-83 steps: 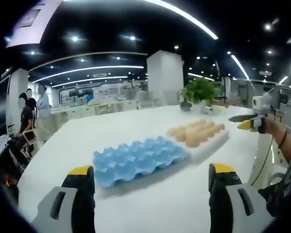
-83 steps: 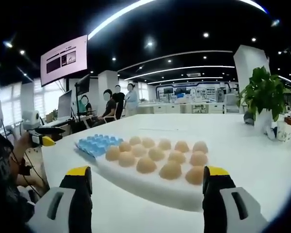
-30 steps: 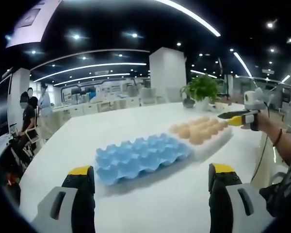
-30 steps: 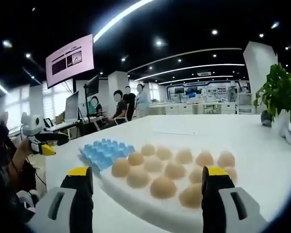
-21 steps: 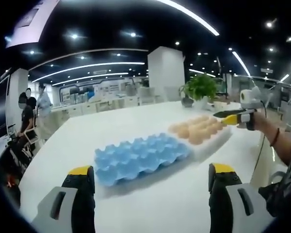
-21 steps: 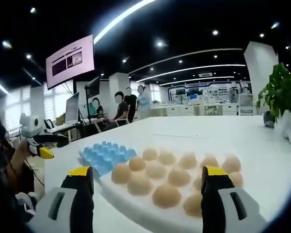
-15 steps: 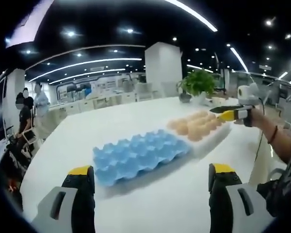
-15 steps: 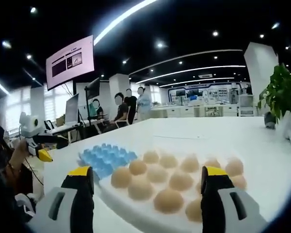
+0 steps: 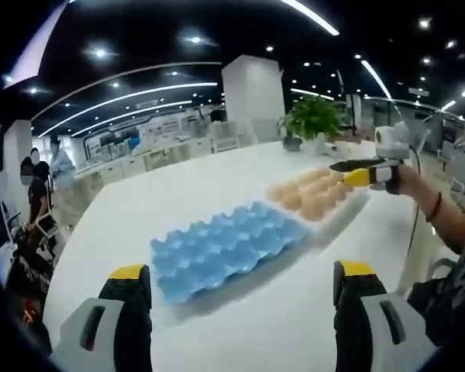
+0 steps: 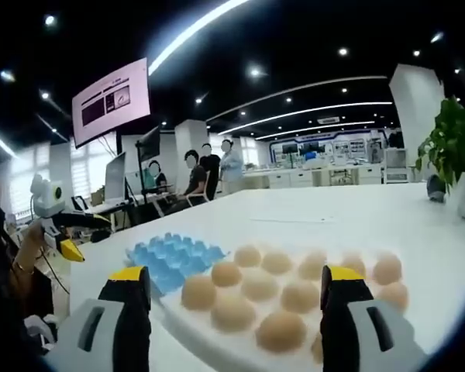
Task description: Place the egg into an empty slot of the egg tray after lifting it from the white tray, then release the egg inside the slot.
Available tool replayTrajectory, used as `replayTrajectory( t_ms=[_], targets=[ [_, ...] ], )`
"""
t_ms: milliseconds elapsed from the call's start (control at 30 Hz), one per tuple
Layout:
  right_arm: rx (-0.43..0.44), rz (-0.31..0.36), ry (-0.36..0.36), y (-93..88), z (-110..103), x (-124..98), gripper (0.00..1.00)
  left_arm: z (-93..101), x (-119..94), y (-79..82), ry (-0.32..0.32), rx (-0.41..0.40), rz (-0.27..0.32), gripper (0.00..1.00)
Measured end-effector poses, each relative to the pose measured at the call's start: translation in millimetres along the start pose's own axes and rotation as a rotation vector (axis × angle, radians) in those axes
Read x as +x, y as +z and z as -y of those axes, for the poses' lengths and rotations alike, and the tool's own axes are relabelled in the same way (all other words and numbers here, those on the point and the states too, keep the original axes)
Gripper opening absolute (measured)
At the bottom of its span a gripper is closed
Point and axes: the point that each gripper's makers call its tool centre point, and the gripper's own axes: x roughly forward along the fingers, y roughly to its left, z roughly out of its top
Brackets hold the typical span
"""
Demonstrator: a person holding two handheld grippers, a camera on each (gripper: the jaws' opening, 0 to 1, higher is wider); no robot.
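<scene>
A blue egg tray (image 9: 221,248) with empty slots lies on the white table (image 9: 132,209). Touching its far right end is the white tray (image 9: 339,220), which holds several tan eggs (image 9: 314,194). My left gripper (image 9: 241,273) is open and empty, short of the blue tray's near edge. My right gripper (image 9: 339,172) hovers by the far end of the egg rows, held in a person's hand. In the right gripper view my right gripper (image 10: 234,273) is open just above the nearest eggs (image 10: 236,311). The blue egg tray (image 10: 170,260) lies behind them, and the left gripper (image 10: 85,235) is at far left.
A potted plant (image 9: 314,118) stands on the table beyond the white tray. People (image 10: 205,170) sit and stand at desks past the table's far edge, under a wall screen (image 10: 112,101). A person's arm (image 9: 442,225) reaches in along the table's right side.
The right gripper has come lower and closer over the eggs, which now look larger between its jaws. The left gripper view has shifted slightly. Both grippers stay open and empty.
</scene>
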Motion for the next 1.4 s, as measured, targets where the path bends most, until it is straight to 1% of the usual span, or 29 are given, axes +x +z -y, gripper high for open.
replayTrajectory(
  t_ms=[267, 533, 833, 1100, 1200, 1400],
  targets=[
    [0.009, -0.005, 0.028, -2.3, -6, 9, 0.93, -1.1, 1, 3.9, -0.006, -0.024, 0.027, 1.00],
    [0.022, -0.003, 0.040, -3.1, -9, 20, 0.91, -2.2, 1, 2.0, -0.006, -0.030, 0.027, 1.00],
    [0.024, 0.001, 0.048, -0.2, -13, 39, 0.87, -2.5, 4, -0.2, -0.005, -0.035, 0.023, 0.99],
    [0.036, 0.008, 0.044, 2.0, -12, 57, 0.79, -3.1, 7, -1.7, -0.009, -0.037, 0.019, 0.99],
    [0.042, 0.005, 0.043, 1.9, -11, 64, 0.78, -3.7, 7, -1.4, -0.010, -0.037, 0.018, 0.99],
    [0.027, -0.016, 0.029, -2.5, -10, 75, 0.78, -5.7, 7, -0.6, -0.006, -0.039, 0.027, 0.99]
  ],
)
